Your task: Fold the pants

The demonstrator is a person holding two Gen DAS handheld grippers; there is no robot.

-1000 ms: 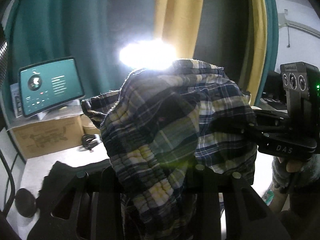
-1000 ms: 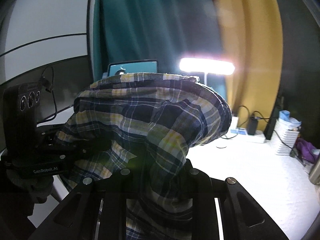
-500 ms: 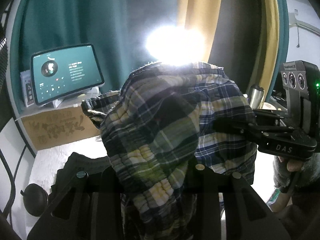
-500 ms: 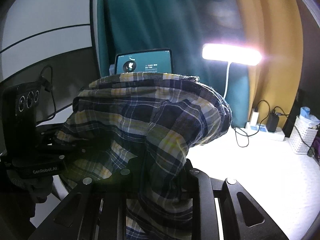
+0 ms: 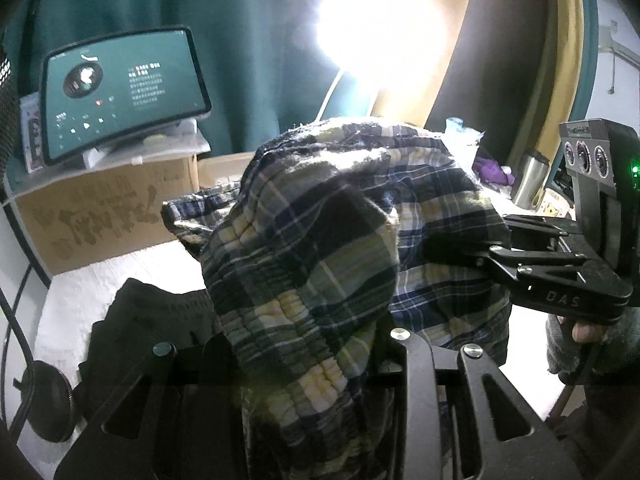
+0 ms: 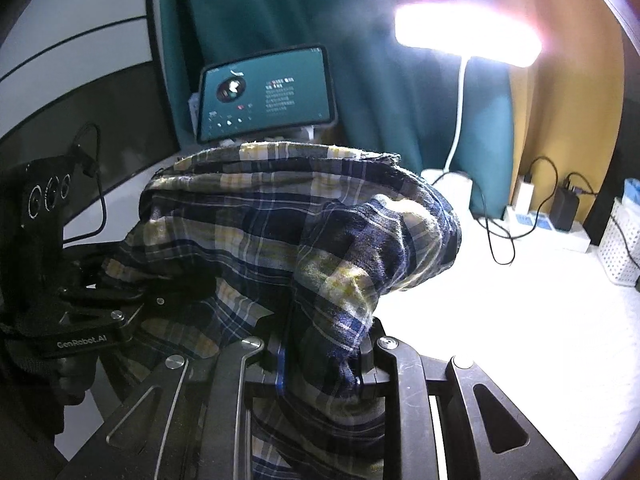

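Blue, yellow and white plaid pants (image 5: 320, 240) hang in a bunch in mid-air, held up between both grippers. In the left wrist view the gathered elastic waistband drapes over my left gripper (image 5: 316, 348), which is shut on the cloth, its fingertips hidden by it. My right gripper (image 5: 532, 268) comes in from the right, gripping the same bundle, with a gloved hand (image 5: 580, 340) below it. In the right wrist view the pants (image 6: 300, 232) are pinched between the fingers of my right gripper (image 6: 320, 348). My left gripper (image 6: 120, 300) bites into the fabric at the left.
A white table (image 6: 500, 320) lies below. A black garment (image 5: 152, 320) rests on it at the left. A tablet (image 5: 120, 92) stands on a cardboard box (image 5: 104, 216) at the back. A bright lamp (image 6: 468, 36), power strip with cables (image 6: 540, 224), white basket (image 6: 624, 244) and steel flask (image 5: 528, 176) stand behind.
Both grippers have sunk and moved forward together with the pants. The tablet, box and table now look larger and closer. The grip on the cloth is unchanged.
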